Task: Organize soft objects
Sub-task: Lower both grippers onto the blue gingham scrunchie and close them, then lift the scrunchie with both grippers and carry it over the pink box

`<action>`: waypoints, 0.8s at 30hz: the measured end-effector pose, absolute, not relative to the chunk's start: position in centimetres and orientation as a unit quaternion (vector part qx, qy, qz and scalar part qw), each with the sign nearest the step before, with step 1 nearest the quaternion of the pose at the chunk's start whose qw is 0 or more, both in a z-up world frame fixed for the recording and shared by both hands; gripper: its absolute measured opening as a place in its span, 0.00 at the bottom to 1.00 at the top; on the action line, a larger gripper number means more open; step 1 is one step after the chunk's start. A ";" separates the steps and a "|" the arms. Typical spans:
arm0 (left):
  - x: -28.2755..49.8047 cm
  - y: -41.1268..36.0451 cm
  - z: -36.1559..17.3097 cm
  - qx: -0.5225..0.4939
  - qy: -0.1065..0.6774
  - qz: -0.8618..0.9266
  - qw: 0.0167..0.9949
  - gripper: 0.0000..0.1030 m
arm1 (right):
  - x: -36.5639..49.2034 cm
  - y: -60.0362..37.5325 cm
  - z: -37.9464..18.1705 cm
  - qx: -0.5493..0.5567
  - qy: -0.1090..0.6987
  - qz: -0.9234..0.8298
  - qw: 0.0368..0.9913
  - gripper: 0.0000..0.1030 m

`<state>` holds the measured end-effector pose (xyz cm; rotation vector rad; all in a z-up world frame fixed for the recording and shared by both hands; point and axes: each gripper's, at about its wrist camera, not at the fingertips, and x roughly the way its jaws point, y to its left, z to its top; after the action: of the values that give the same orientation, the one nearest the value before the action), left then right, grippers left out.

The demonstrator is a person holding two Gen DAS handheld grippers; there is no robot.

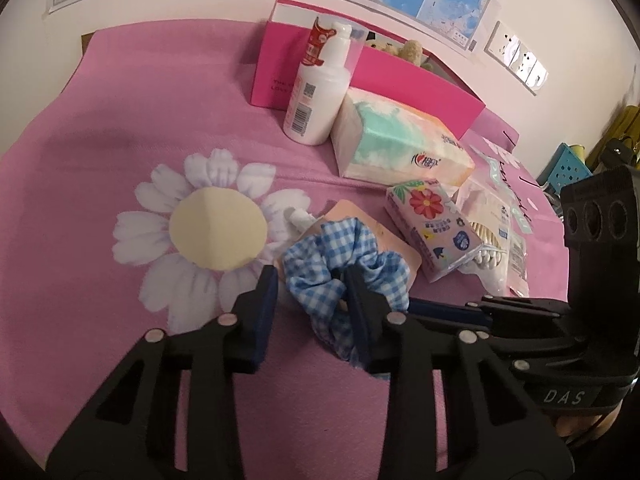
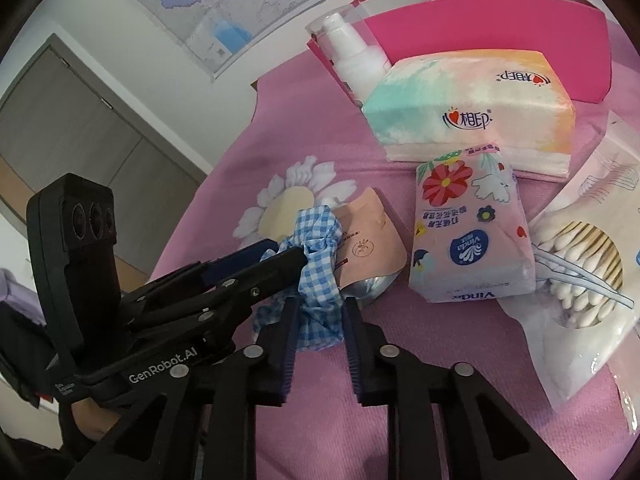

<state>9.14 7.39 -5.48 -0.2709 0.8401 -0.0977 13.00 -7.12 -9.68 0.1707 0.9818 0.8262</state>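
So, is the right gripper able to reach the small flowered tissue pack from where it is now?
Probably yes. The right gripper is open around the blue checked scrunchie, and the small flowered tissue pack lies just beyond on its right, with its near side uncovered. It should leave the scrunchie first.

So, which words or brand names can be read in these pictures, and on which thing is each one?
"DAS": on the right gripper body.
"GenRobot.AI": on the left gripper body.
"Vinda": on the small floral tissue pack.
"心相印": on the large tissue pack.
White pump bottle, wall maps, pink box: print too small to read.
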 end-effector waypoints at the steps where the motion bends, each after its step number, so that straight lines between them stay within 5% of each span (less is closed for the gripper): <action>1: 9.1 7.3 -5.5 -0.132 0.407 -0.050 0.903 0.31 | 13.0 -7.1 -9.7 0.079 0.457 0.386 0.797 0.15; 11: 8.8 6.3 -5.0 -0.125 0.400 -0.066 0.906 0.09 | 12.6 -7.4 -9.6 0.078 0.453 0.390 0.798 0.08; 24: 7.1 6.5 -1.5 -0.110 0.361 -0.060 0.924 0.09 | 11.0 -8.2 -6.5 0.082 0.413 0.411 0.809 0.07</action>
<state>7.05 6.46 -1.46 -0.2256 0.7404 -0.1230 10.98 -8.24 -6.54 0.1750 0.8830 0.8793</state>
